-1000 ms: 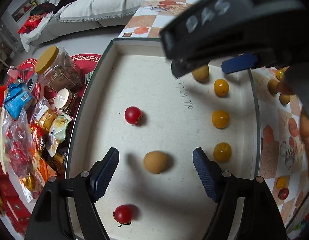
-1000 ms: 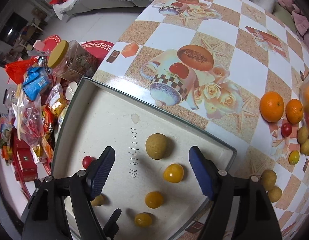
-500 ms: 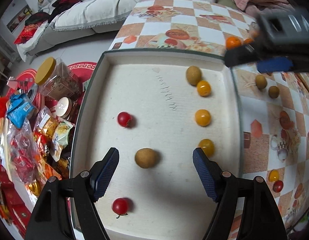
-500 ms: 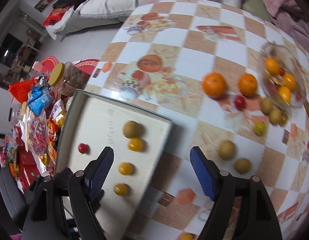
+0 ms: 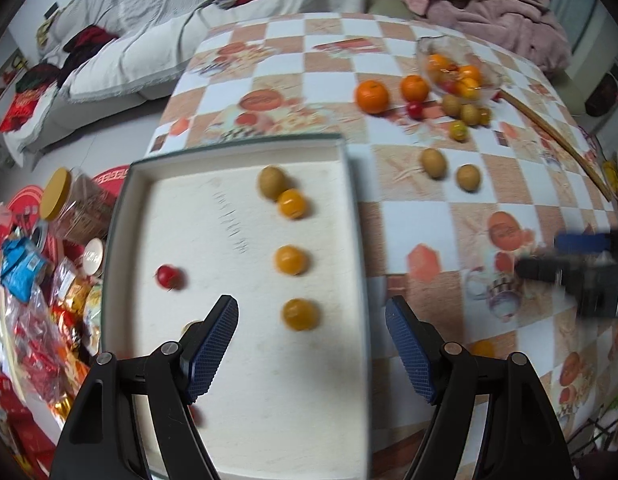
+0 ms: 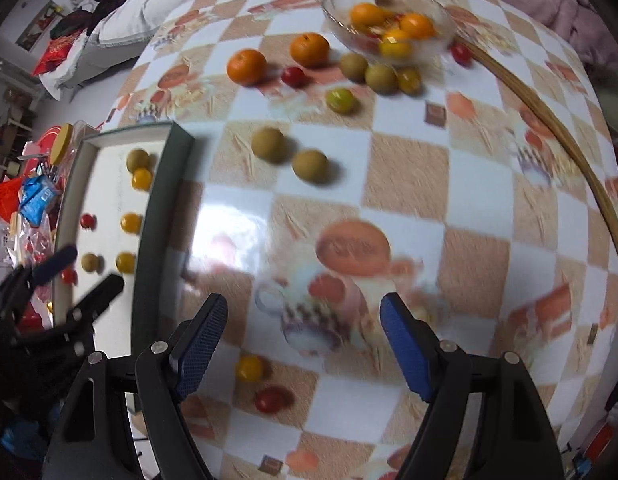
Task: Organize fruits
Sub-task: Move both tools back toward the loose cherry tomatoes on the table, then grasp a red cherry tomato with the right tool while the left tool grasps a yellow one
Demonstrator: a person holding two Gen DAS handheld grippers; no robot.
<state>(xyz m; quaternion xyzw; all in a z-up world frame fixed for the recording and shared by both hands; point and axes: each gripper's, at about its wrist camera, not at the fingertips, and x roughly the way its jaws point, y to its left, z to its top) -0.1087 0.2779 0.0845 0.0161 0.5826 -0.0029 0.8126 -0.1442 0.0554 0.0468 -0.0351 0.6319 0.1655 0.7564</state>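
Left wrist: brown fruit [image 5: 192, 325] half-hidden

The checkered tabletop [image 6: 405, 168] fills the frame. On it: a tray [image 6: 165, 184] at left, a glass bowl [image 6: 437, 40] at top, loose fruit between

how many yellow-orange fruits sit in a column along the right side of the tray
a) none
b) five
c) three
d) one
c) The left wrist view shows three yellow-orange fruits in the tray: one touching the brown fruit, one in the middle, and one nearest the camera.
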